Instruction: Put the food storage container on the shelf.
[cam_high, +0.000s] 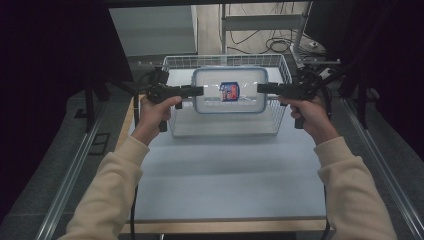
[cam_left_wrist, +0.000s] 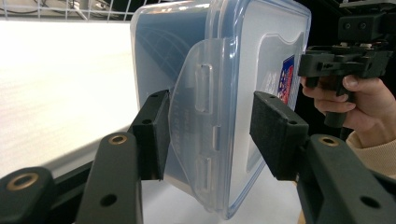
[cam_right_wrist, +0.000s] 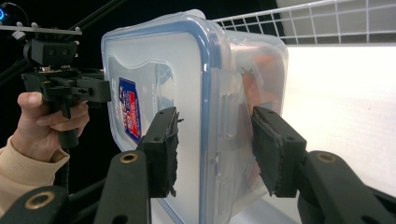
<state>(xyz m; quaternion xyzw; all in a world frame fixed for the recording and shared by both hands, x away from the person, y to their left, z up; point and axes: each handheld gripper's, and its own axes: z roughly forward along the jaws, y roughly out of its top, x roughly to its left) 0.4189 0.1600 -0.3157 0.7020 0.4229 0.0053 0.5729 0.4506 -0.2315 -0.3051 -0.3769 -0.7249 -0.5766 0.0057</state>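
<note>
Your left gripper (cam_left_wrist: 208, 135) straddles the clear plastic container (cam_left_wrist: 224, 70) at its side latch flap (cam_left_wrist: 198, 107), jaws spread, neither pad firmly pressed. Beyond, your right hand (cam_left_wrist: 359, 100) holds the right gripper (cam_left_wrist: 345, 63).

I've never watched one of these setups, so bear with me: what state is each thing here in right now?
Plastic container: lid on, side latches folded down, held between both claws above the basket.
Left claw: jaws astride the container's left latch.
Right claw: jaws astride its right latch.
Wire basket: upright on the table.
</note>
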